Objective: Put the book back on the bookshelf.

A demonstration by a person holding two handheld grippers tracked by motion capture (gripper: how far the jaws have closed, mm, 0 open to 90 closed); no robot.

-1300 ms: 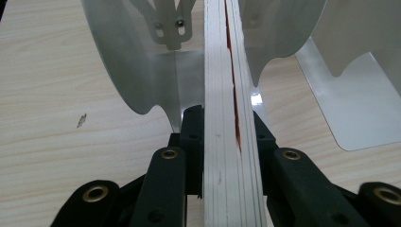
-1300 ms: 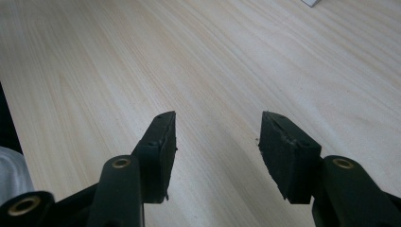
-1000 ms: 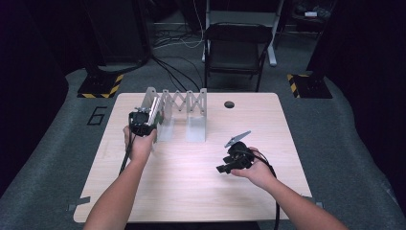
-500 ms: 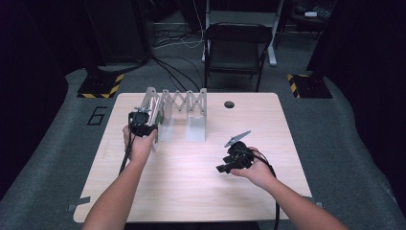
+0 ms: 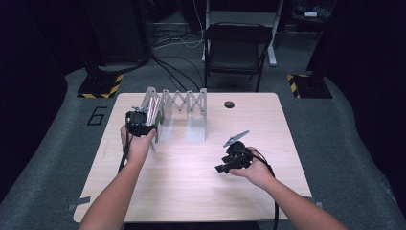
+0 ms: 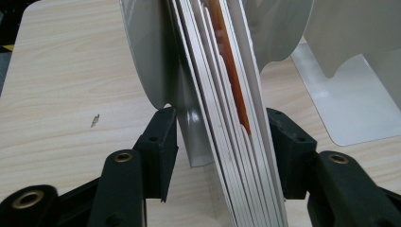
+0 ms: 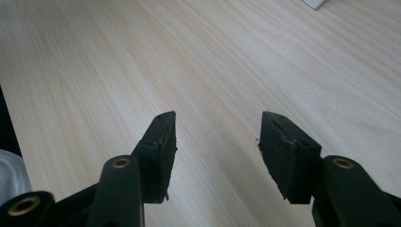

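Carpet point(image 5: 344, 143), grey and speckled, spreads round the table, with a dark folding chair point(image 5: 237, 45) beyond the far edge, two black-and-yellow striped floor plates point(image 5: 100, 86) at either side, loose cables on the floor and a number 6 marked to the left. Dark curtains close the room on both sides.

The table point(image 5: 191, 191) has a pale wood-grain top with rounded corners and a small dark round hole near its far edge. At its far left stands a grey expanding file rack point(image 5: 184, 103), its scissor-link top running left to right and its upright dividers set crosswise to that.

A stack of thin white plates point(image 6: 222, 118) stands on edge in the rack's left end, just inside the end divider; the flat faces look left and right, the edges point toward the person, and one reddish-brown layer shows among them.

The left gripper point(image 6: 218, 142) is wide open around that stack and the divider, each jaw just beside an outer face; whether they press is unclear. The right gripper point(image 7: 217, 137) rests low over bare tabletop at the near right, well apart from the rack, jaws spread wide and holding nothing.
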